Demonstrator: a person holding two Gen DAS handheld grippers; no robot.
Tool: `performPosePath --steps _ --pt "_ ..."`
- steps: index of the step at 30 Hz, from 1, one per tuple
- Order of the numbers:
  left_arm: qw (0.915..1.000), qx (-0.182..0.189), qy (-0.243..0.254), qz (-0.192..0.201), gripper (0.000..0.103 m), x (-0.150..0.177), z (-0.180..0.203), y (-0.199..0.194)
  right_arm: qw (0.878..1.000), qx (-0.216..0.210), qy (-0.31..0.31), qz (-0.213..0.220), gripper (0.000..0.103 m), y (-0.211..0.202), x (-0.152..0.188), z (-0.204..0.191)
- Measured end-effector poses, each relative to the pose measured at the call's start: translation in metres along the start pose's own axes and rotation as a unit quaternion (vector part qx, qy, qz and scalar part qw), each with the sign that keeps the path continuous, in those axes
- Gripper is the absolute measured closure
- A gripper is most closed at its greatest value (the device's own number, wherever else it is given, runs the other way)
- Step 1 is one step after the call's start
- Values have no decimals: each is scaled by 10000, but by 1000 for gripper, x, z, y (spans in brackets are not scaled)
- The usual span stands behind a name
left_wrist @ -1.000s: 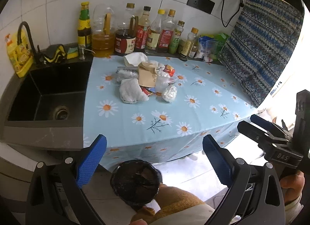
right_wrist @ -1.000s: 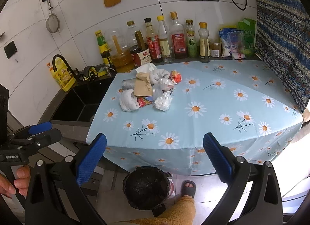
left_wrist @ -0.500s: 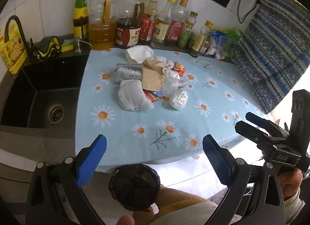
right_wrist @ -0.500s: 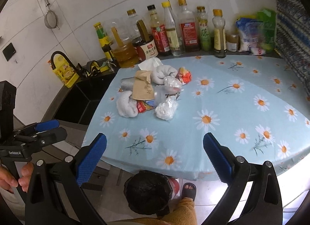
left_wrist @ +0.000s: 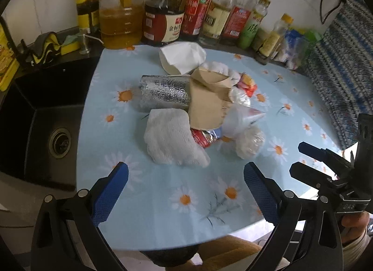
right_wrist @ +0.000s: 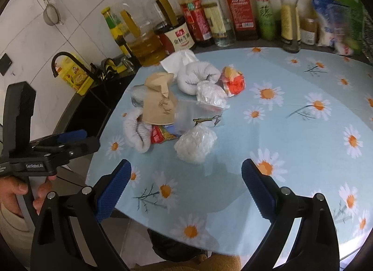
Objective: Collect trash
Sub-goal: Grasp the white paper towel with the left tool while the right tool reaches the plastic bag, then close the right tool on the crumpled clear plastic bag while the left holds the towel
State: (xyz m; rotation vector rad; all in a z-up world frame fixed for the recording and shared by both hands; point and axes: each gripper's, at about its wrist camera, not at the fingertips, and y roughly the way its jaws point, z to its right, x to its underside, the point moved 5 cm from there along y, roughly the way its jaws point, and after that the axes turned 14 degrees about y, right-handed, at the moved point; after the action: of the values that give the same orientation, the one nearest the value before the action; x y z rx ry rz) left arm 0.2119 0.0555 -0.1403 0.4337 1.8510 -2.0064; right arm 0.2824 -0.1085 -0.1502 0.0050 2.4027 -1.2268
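- Both grippers have come forward and down over the table (left_wrist: 163,219) since a second ago; the trash pile (left_wrist: 198,112) now looms much larger ahead, and the black bin (right_wrist: 177,247) has slipped almost out of sight under the table edge.
- The left gripper (left_wrist: 186,188) hangs with jaws wide apart, nothing between the blue pads, just short of the crumpled white towel (left_wrist: 172,140).
- Beyond that towel: a foil pouch (left_wrist: 163,92), a brown paper bag (left_wrist: 207,105), and a white tissue (left_wrist: 181,57) farther back.
- The right gripper (right_wrist: 186,183) is spread wide too; its jaws have just been closing a touch, with nothing between them.
- Just ahead of the right gripper sits a balled clear plastic bag (right_wrist: 195,145), apart from the pads.
- To its left, a red snack wrapper (right_wrist: 160,134); farther on, an orange wrapper (right_wrist: 233,81).
- Sauce bottles (right_wrist: 209,14) line the wall behind the pile.
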Motion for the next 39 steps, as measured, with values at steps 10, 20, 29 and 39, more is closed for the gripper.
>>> performPosePath --steps 10,20,29,39 --pt "9993 17 -75 -375 8 -16 -18 46 9993 -103 14 -355 21 44 -17 5" --pt "9983 -135 -245 -516 15 -21 -38 67 9983 -30 77 -573 40 70 -22 14" --pt "9980 27 -221 -596 35 -22 -36 77 9986 -111 83 -512 45 71 -22 14" --pt "9980 163 -285 -538 54 -18 -31 73 9990 -157 53 -415 51 60 -17 15"
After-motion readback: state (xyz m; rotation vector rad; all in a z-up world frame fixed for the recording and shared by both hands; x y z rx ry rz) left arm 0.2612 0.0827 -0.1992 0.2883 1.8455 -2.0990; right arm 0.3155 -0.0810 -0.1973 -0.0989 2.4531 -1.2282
